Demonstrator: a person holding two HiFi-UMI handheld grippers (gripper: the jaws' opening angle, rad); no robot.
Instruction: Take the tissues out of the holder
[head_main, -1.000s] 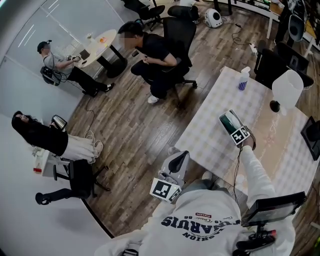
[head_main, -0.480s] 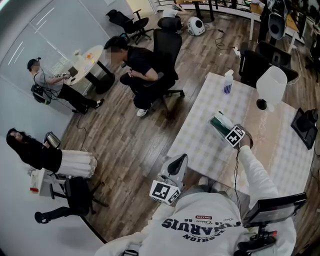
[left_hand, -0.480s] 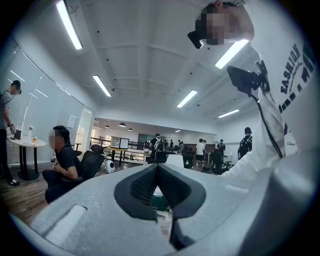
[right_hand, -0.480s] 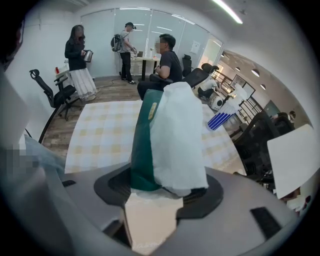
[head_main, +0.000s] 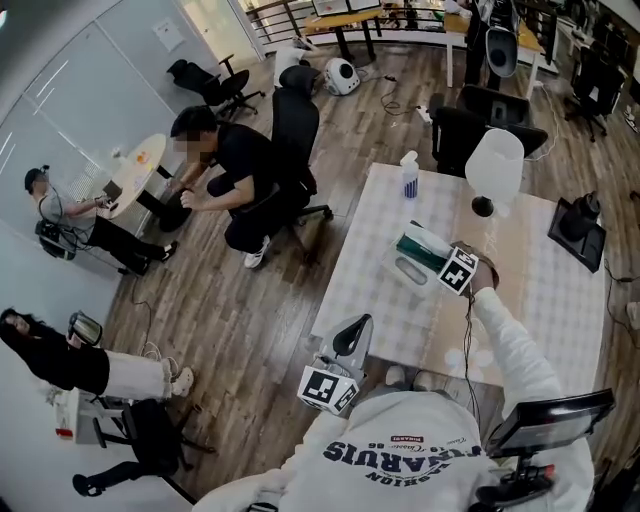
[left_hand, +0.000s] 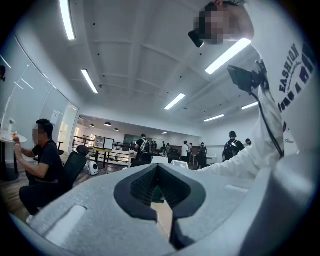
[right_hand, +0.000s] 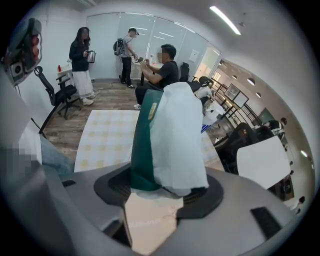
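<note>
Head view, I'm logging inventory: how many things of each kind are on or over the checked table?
White spray bottle: 1
White lamp-like dome on black base: 1
Green-and-white tissue pack, held in right gripper: 1
Grey oval holder: 1
Black screen-like device: 1
Total: 5

The person wears a white sweatshirt (head_main: 400, 475) with dark navy block lettering and a small red label, and a long white sleeve (head_main: 508, 352). A thin dark cable (head_main: 467, 335) lies along that sleeve. The left hand-held gripper (head_main: 352, 333) has pale grey moulded shells, black ribbed pads (left_hand: 140, 187) and a white cube with black square markers (head_main: 328, 385). The right hand-held gripper (head_main: 438, 258) has the same grey shells, black pads and its own marker cube (head_main: 458, 270).
</note>
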